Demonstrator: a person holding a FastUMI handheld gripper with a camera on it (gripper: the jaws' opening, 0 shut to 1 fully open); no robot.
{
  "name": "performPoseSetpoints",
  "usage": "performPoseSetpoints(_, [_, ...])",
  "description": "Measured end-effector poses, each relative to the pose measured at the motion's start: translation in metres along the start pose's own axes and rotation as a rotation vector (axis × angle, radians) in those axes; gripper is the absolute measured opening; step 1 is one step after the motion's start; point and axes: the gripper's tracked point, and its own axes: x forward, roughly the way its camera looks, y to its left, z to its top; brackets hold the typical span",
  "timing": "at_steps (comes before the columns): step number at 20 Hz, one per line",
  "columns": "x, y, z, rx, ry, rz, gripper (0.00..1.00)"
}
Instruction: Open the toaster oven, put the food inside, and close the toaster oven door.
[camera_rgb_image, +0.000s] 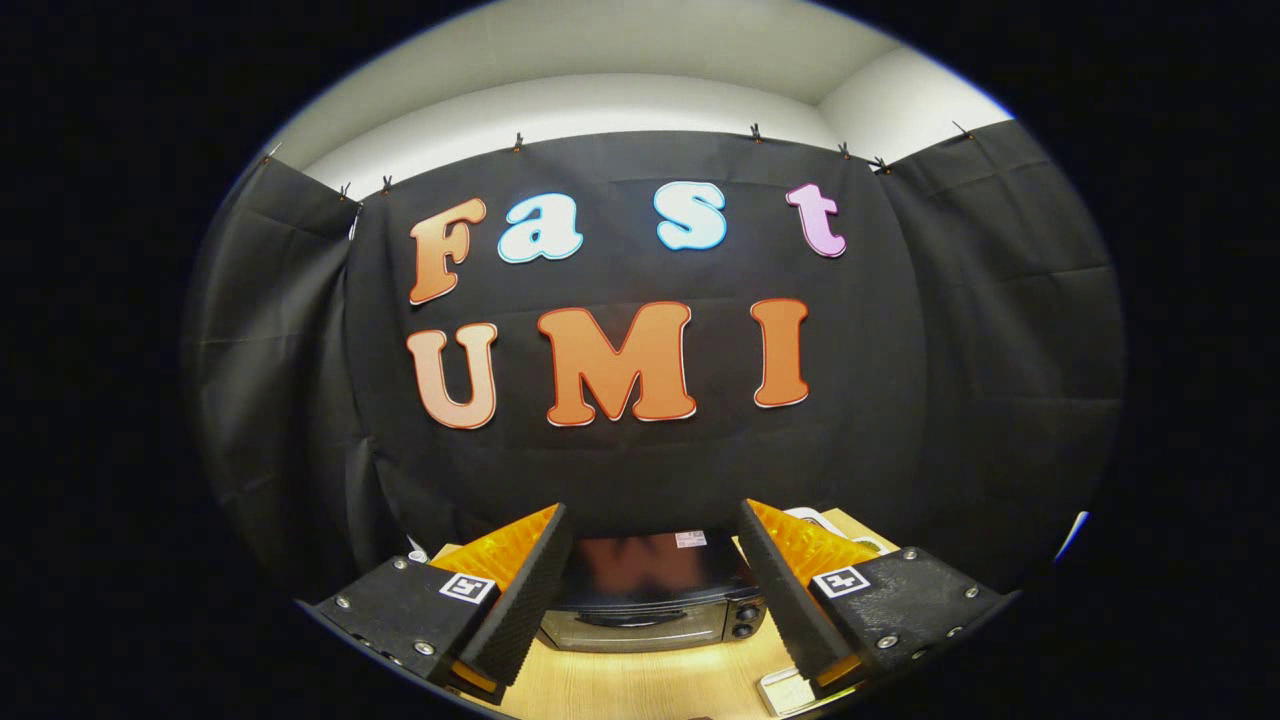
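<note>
Tongs (655, 590) up close are spread wide with nothing between the 2 foam-lined fingers (520, 600), so they're empty right now. Just ahead of them, framed in the gap, sits the toaster oven (650, 600) on the light wood surface (640, 685). Its door looks closed, handle across the top of the glass, 2 knobs stacked on its right side. So I'd say basically 0 of the 3 steps are done: door not opened, food not in, closing still to come. I can't pick out the food for sure; something white lies beside the right finger, too cut off to tell. Oven's front faces the tongs, long axis running side to side across them.
</note>
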Motion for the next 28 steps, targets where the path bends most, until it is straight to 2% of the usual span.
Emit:
performPoseSetpoints(6, [0.027,0.005,-0.026,-0.025,0.035,-0.002,1.00])
performPoseSetpoints(13, [0.066,0.019,-0.096,-0.006,0.170,0.032,1.00])
performPoseSetpoints(21, [0.113,0.021,-0.191,-0.122,0.315,0.015,1.00])
performPoseSetpoints(28, [0.135,0.020,-0.232,-0.125,0.374,-0.011,1.00])
